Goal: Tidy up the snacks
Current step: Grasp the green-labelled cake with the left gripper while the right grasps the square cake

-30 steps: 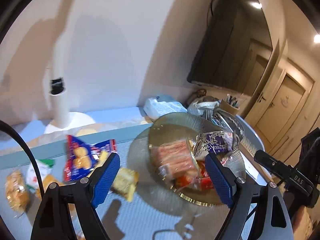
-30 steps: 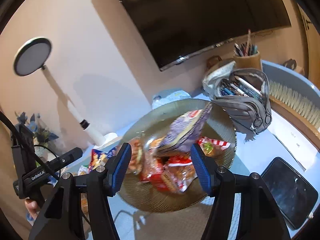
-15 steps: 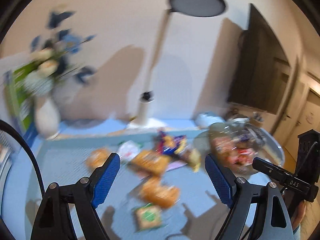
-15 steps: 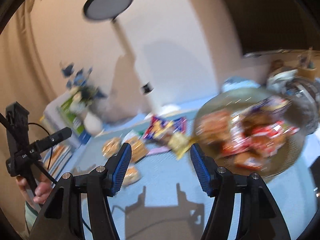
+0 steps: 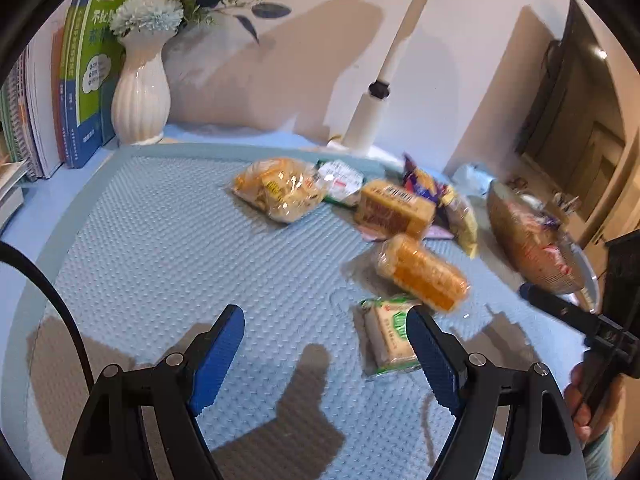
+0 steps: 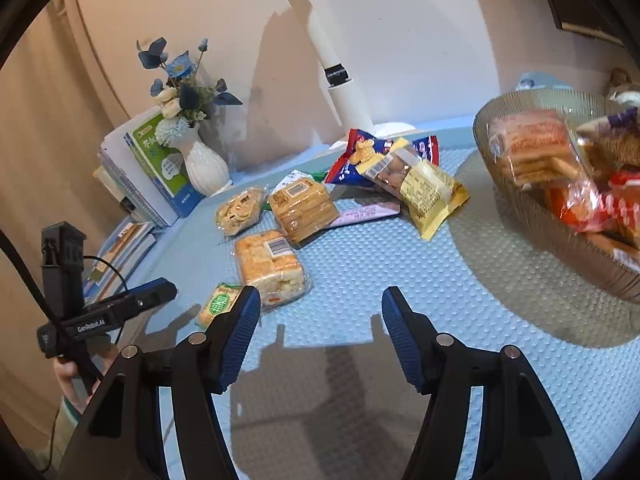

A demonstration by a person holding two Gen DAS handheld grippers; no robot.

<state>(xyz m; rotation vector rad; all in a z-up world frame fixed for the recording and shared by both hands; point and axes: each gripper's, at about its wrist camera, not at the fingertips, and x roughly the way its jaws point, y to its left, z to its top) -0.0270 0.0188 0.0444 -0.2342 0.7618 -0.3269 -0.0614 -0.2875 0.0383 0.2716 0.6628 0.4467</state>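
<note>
Several wrapped snacks lie on a blue dotted mat [image 5: 160,248]. A small green-and-white packet [image 5: 390,330] lies just inside my left gripper's right finger; it also shows in the right wrist view [image 6: 221,304]. An orange cracker pack [image 5: 422,272] lies beyond it. A glass bowl [image 6: 516,196] at the right holds several snacks. My left gripper [image 5: 324,344] is open and empty above the mat. My right gripper [image 6: 320,330] is open and empty, with a square cracker pack [image 6: 270,266] just ahead of its left finger.
A white vase [image 5: 140,92] with flowers and upright books [image 5: 80,80] stand at the back left. A white lamp post [image 5: 376,108] rises at the back. A blue snack bag [image 6: 360,152] and a yellow bag [image 6: 424,184] lie near the bowl.
Both grippers have swung left from over the bowl to the loose snacks on the mat and come lower. Both stay open and empty.
</note>
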